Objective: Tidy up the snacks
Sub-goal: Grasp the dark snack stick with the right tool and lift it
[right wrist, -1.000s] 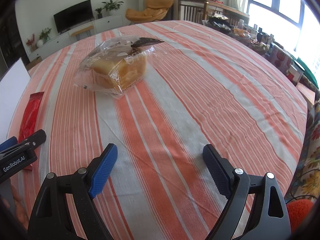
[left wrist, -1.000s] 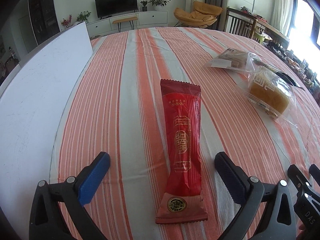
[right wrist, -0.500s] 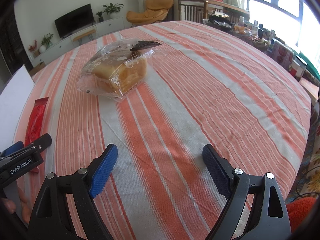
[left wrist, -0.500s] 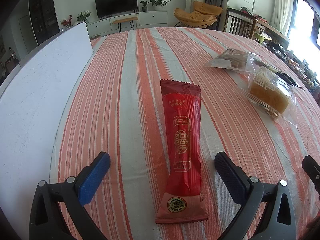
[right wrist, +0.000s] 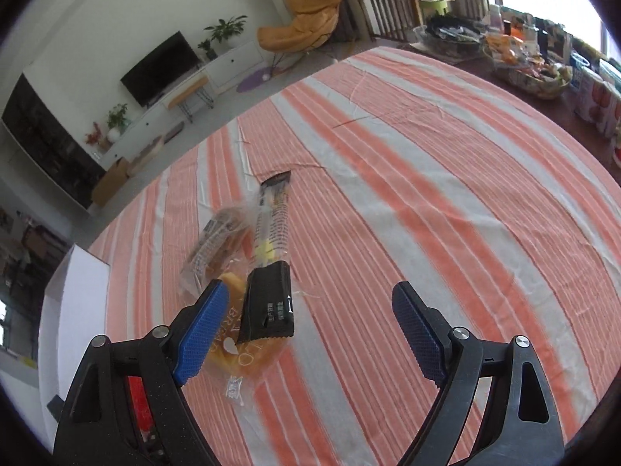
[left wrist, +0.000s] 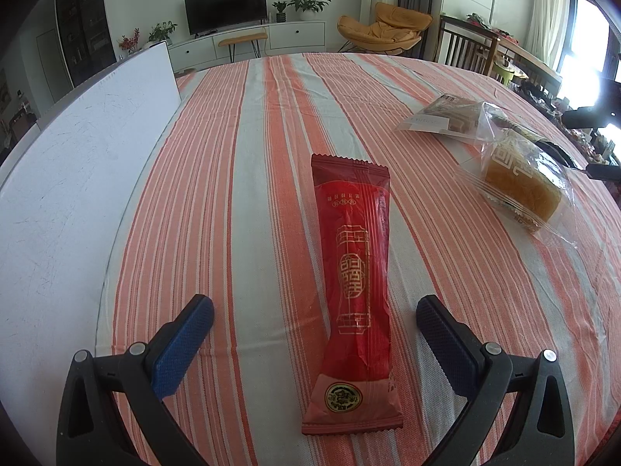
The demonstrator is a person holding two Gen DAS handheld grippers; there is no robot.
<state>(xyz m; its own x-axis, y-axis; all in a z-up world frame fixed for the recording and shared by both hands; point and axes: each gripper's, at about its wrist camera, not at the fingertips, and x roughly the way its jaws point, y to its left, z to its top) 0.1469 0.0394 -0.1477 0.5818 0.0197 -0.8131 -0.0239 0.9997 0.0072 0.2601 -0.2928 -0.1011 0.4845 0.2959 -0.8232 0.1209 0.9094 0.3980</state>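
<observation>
Long glossy red packet (left wrist: 355, 287) (crimped ends) on striped cloth (left wrist: 240, 178).

A home living room: a television (left wrist: 225, 7) on a white sideboard (left wrist: 248, 40), houseplants (left wrist: 308, 0), an orange lounge chair (left wrist: 382, 29).

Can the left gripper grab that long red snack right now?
Probably yes. The left gripper is open and the red snack packet lies flat on the striped tablecloth right between its fingers, with nothing on top of it. The bread bag sits well off to the side.
</observation>
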